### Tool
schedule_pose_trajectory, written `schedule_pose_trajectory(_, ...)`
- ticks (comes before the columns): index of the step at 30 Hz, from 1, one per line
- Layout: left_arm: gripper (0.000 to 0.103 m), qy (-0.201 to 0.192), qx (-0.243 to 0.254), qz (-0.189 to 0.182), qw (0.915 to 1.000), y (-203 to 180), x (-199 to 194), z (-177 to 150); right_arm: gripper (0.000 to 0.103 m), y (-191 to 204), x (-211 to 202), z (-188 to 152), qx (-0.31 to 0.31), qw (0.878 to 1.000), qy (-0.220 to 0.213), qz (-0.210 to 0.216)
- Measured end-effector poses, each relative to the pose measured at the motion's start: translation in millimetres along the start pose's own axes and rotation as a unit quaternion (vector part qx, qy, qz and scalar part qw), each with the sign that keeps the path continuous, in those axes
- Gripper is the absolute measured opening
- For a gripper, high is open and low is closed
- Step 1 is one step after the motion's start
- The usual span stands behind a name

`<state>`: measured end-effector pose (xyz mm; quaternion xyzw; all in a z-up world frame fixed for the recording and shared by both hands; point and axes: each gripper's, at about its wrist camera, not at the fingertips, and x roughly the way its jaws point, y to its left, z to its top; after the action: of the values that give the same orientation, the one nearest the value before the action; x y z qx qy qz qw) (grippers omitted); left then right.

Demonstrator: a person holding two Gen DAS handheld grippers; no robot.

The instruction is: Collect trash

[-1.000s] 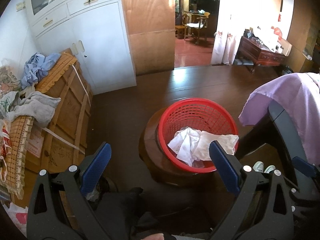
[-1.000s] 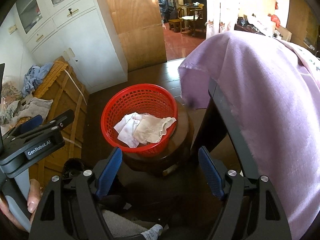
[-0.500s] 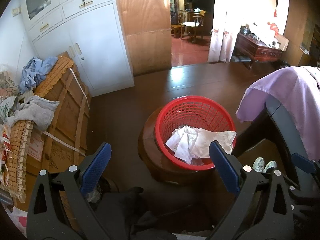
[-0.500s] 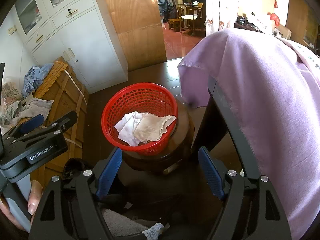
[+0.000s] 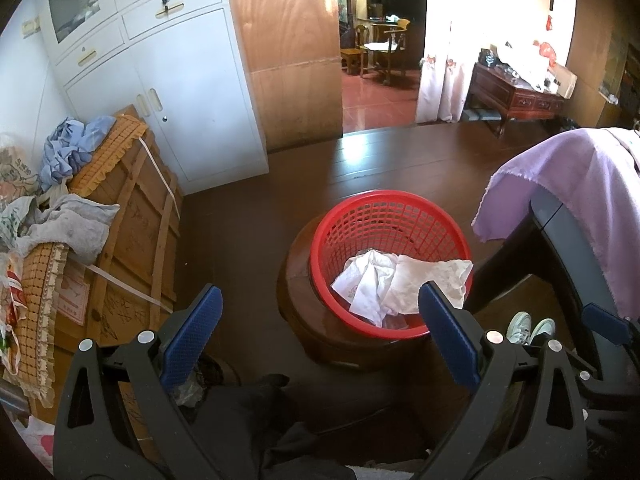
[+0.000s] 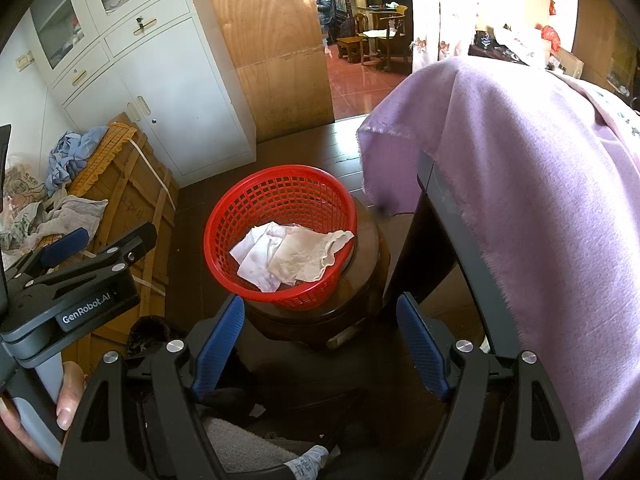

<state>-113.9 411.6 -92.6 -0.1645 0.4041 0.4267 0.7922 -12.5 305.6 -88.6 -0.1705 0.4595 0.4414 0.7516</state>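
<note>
A red mesh basket [image 5: 384,216] stands on a round dark wooden stool [image 5: 296,288]. It also shows in the right wrist view [image 6: 280,196]. Crumpled white and beige paper tissues [image 5: 396,284] lie inside it, also in the right wrist view [image 6: 292,256]. My left gripper [image 5: 320,332] is open and empty, held above and before the basket. My right gripper [image 6: 320,344] is open and empty, above the stool's near side. The left gripper's body [image 6: 76,296] shows at the left of the right wrist view.
A table draped with purple cloth [image 6: 520,184] stands right of the basket. A wooden crate [image 5: 128,248] piled with cloths and mats is at the left. White cabinets [image 5: 160,80] stand behind it. Dark wooden floor [image 5: 360,164] leads to a doorway.
Both grippers have stayed open. The left view has shifted slightly, the basket sitting a little lower left in it. The right view is nearly unchanged.
</note>
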Motion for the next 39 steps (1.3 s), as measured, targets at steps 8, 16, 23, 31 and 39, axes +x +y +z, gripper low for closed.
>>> schedule_pose_trajectory(8, 0.095, 0.0, 0.0, 0.0, 1.0, -0.4, 0.0, -0.1, 0.077, 1.3, -0.5, 0.5, 0.001, 1.0, 0.0, 0.001)
schedule_pose_trajectory(16, 0.095, 0.0, 0.001, -0.001, 1.0, -1.4, 0.0, -0.2, 0.077, 1.2, -0.5, -0.2, 0.0, 1.0, 0.001, 0.002)
schedule_pose_trajectory(23, 0.095, 0.001, 0.001, 0.0, 1.0, -0.5, 0.2, -0.2, 0.077, 2.2, -0.3, 0.0, 0.002, 1.0, 0.001, 0.002)
schedule_pose_trajectory(31, 0.095, 0.002, 0.001, 0.0, 1.0, -0.7, 0.1, -0.4, 0.077, 1.8, -0.7, -0.3, 0.002, 1.0, 0.002, 0.004)
schedule_pose_trajectory(39, 0.095, 0.003, 0.004, 0.0, 1.0, -3.0, 0.2, -3.6, 0.078, 2.0, -3.0, -1.8, 0.003, 1.0, 0.003, 0.006)
